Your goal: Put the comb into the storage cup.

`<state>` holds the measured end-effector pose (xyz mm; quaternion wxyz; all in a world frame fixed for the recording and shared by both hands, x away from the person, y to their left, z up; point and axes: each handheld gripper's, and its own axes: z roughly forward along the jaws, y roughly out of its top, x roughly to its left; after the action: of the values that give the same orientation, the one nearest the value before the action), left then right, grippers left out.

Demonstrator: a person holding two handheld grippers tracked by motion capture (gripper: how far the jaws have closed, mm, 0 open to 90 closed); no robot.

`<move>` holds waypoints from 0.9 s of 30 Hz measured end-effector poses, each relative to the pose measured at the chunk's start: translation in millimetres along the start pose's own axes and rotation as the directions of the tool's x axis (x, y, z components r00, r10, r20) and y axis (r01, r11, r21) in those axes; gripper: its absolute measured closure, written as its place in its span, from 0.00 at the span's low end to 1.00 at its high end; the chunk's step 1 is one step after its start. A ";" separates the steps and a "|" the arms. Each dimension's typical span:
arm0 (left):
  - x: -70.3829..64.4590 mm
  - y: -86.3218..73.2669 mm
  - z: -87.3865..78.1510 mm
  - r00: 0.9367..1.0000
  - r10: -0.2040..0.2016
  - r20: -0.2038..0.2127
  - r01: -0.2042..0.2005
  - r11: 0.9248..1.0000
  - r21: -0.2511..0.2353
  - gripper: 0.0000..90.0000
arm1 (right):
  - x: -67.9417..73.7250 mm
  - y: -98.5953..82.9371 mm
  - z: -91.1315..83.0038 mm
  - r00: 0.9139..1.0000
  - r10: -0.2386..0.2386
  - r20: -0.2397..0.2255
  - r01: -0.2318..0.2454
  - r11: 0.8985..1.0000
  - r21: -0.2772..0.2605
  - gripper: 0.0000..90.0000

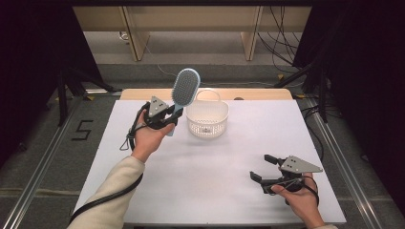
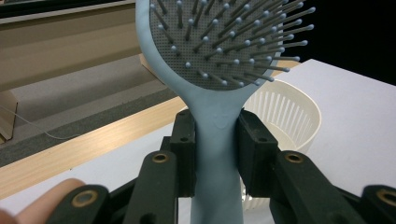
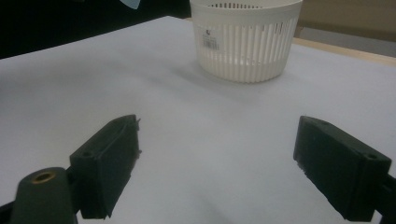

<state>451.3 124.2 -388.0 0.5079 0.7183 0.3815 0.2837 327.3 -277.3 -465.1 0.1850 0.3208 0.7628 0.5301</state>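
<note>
A light blue hairbrush with a grey bristle pad is held up off the table, head tilted up and to the right. My left gripper is shut on its handle, just left of a white slotted basket. In the left gripper view the basket sits behind and to the right of the brush. My right gripper hovers near the table's front right, jaws wide apart with nothing between them. The right gripper view looks across bare white table toward the basket.
The white tabletop covers most of the scene, with a wooden strip along its far edge. Black stands and cables flank the table on the floor. A floor marking "5" lies at the left.
</note>
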 end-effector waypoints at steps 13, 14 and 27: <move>-0.2 1.9 4.2 1.000 -0.022 0.009 0.022 1.000 -0.003 0.78 | 0.0 0.0 0.0 1.000 0.000 0.000 0.000 1.000 0.001 0.17; -0.2 1.9 4.4 1.000 -0.021 0.010 0.021 1.000 -0.002 0.78 | 0.0 -0.1 0.0 1.000 0.000 0.000 0.000 1.000 0.001 0.17; -4.4 5.4 8.3 1.000 -0.017 0.015 0.017 1.000 -0.003 0.78 | 0.0 0.0 -0.1 1.000 0.001 0.000 -0.001 1.000 -0.001 0.17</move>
<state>456.9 115.2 -385.6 0.5144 0.7163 0.3831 0.2747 327.2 -277.4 -465.0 0.1849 0.3209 0.7625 0.5305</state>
